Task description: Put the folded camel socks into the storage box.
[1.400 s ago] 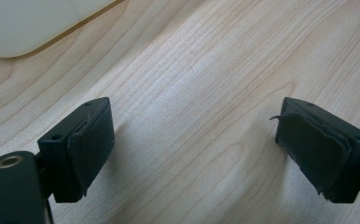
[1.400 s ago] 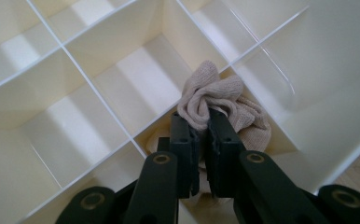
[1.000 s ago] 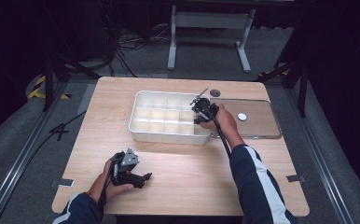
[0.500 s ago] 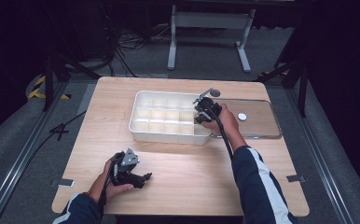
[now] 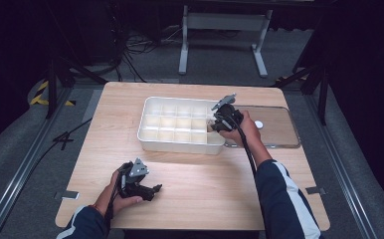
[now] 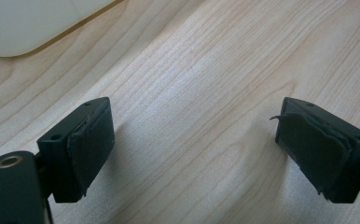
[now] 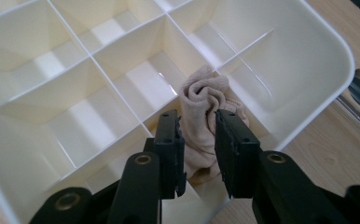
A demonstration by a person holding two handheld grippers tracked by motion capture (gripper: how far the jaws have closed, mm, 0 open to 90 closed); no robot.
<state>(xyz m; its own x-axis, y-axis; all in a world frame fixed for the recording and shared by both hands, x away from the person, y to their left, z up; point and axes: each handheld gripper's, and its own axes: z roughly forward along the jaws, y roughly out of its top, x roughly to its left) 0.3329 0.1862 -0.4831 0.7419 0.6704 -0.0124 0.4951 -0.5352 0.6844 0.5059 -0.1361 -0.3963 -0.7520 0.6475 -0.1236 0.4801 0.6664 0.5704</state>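
Wood table (image 5: 195, 184) on grey floor, left tongs (image 5: 152, 190) wide open, empty, right tongs (image 7: 197, 140) just opening round beige cloth (image 7: 205, 100) in tray (image 5: 180, 142).

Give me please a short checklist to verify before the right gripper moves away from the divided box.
1. Beige cloth sits in a compartment of the white divided box: ok.
2. Right gripper jaws have just been opening, cloth between them; fully released: cannot tell.
3. Cloth lies fully inside, below the dividers: not ok, it bulges above them.
4. Left gripper open, holding nothing, over bare table: ok.
5. Clear lid lies beside the box: ok.
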